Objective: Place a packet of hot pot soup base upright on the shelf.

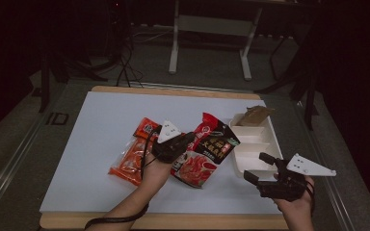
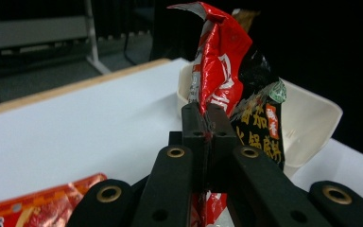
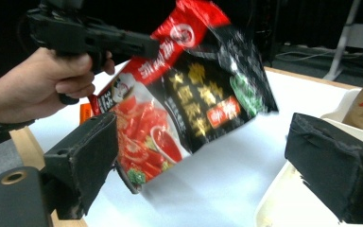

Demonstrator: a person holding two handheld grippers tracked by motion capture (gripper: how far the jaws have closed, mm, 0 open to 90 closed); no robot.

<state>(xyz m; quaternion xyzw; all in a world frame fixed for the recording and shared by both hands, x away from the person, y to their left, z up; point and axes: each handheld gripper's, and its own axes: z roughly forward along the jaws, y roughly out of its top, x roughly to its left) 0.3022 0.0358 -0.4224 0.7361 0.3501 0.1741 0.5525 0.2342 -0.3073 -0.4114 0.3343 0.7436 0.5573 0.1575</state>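
red-and-black packet [image 1: 207,149] hangs pinched in the left hand-held gripper [image 1: 189,138] just beside the tray [image 1: 265,144]; right hand-held gripper [image 1: 260,167] gapes wide, empty.

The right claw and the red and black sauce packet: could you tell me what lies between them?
Nothing but bare white table, as the right gripper view shows; the right claw stands open, and the red and black sauce packet hangs from the left claw.

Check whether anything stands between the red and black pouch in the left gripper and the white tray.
Nothing visible does. The left gripper holds the red and black pouch right beside the white tray. The brown packet fills the tray's far compartment; the right gripper hovers open at its near end.
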